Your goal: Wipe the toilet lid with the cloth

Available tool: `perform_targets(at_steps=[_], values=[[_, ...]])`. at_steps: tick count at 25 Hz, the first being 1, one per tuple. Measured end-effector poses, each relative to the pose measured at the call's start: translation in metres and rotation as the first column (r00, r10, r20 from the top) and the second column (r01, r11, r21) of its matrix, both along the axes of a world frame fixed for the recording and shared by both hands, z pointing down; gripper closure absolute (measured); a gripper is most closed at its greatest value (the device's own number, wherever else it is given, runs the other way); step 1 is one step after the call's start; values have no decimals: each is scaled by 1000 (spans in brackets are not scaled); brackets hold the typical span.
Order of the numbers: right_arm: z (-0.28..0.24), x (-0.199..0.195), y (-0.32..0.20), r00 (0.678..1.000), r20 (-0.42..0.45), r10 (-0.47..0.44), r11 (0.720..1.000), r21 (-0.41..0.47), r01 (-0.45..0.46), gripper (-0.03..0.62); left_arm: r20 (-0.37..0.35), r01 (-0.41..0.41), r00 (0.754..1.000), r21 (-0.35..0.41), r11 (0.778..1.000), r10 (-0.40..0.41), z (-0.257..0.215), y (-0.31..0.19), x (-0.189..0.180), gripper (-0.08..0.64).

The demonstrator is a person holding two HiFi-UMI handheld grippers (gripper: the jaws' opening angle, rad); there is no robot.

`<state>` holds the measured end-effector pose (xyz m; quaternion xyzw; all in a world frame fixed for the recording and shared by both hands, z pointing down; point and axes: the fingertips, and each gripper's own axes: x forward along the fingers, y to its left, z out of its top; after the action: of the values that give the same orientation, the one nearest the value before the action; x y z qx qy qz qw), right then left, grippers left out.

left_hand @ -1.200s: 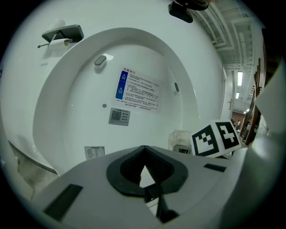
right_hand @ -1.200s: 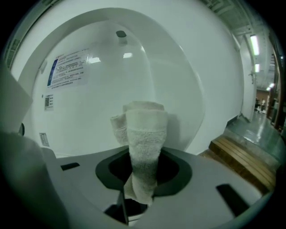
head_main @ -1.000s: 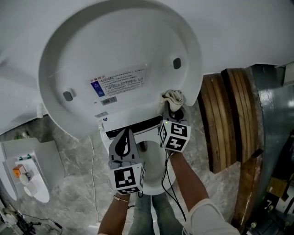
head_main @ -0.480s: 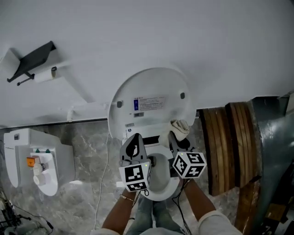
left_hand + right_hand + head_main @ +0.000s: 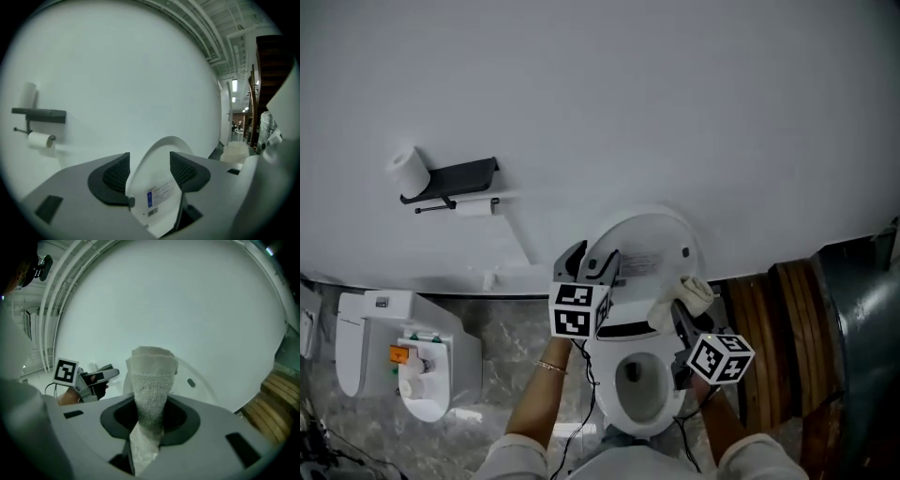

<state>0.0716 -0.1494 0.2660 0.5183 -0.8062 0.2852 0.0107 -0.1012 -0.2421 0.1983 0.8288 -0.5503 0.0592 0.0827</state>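
Observation:
The white toilet lid (image 5: 649,246) stands raised against the wall, its labelled inner face (image 5: 157,194) towards me. My right gripper (image 5: 680,317) is shut on a pale rolled cloth (image 5: 695,292), which sticks up from the jaws (image 5: 151,380) near the lid's lower right edge. My left gripper (image 5: 592,259) is held up in front of the lid's left side. Its jaws have just been opening and stand wide, with nothing between the pads (image 5: 116,174); the lid shows farther off through the gap.
The open toilet bowl (image 5: 623,405) lies below the grippers. A black paper holder (image 5: 450,178) with a roll (image 5: 410,170) hangs on the wall at left. A white fixture (image 5: 370,337) stands on the floor at left. Wooden planks (image 5: 787,319) lean at right.
Both grippers have risen, and the head view has pulled back so the toilet looks smaller. The left jaws went from shut to wide open. The cloth stays in the right gripper.

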Motion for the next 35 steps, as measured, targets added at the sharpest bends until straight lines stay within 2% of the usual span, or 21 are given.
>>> perform_targets(at_steps=[2,4,6,8,9,14,16,18,21,23,27,29,30,31,33,35], values=[[-5,6,4,1000,16,20,1000,-5,-20,489,58,-86,994,-35,996,88,0,-29,2,293],[-6,14,8,998,39,42,999,-16,-41,489,104,-180,976,-103,978,190,8,-54,7,295],[-3,23,14,996,61,63,998,-32,-61,489,114,-261,953,-167,951,282,18,-68,15,295],[2,35,22,994,72,84,995,-51,-81,489,99,-309,937,-213,927,335,27,-74,23,295],[5,40,26,992,77,95,994,-61,-91,489,88,-317,935,-223,922,343,30,-75,24,295],[12,62,43,984,94,151,986,-91,-143,489,54,-294,948,-224,929,313,29,-61,21,295],[6,70,47,980,108,167,984,-86,-158,489,62,-307,943,-222,925,327,26,-44,25,295],[-7,73,52,976,143,167,985,-75,-158,489,59,-341,930,-227,912,362,23,-19,30,296],[-34,72,65,971,197,138,990,-41,-133,489,40,-425,893,-251,869,448,20,34,40,295],[-52,73,77,971,218,102,995,-11,-102,489,69,-483,853,-272,832,518,23,77,50,295],[-76,63,112,978,205,-26,1000,3,26,489,120,-585,742,-365,724,660,43,174,70,295],[-75,56,131,977,188,-96,995,-18,101,489,156,-603,689,-418,680,707,62,221,80,295],[-71,54,140,977,174,-126,990,-36,134,489,153,-605,678,-440,664,719,73,242,84,295],[-66,52,150,976,160,-149,985,-58,160,489,128,-606,678,-460,649,724,83,262,88,295],[-51,52,169,972,153,-178,975,-105,195,489,47,-608,696,-493,623,717,106,299,94,296],[-30,55,189,970,147,-193,964,-154,215,489,-7,-596,721,-516,615,693,133,333,101,296]])
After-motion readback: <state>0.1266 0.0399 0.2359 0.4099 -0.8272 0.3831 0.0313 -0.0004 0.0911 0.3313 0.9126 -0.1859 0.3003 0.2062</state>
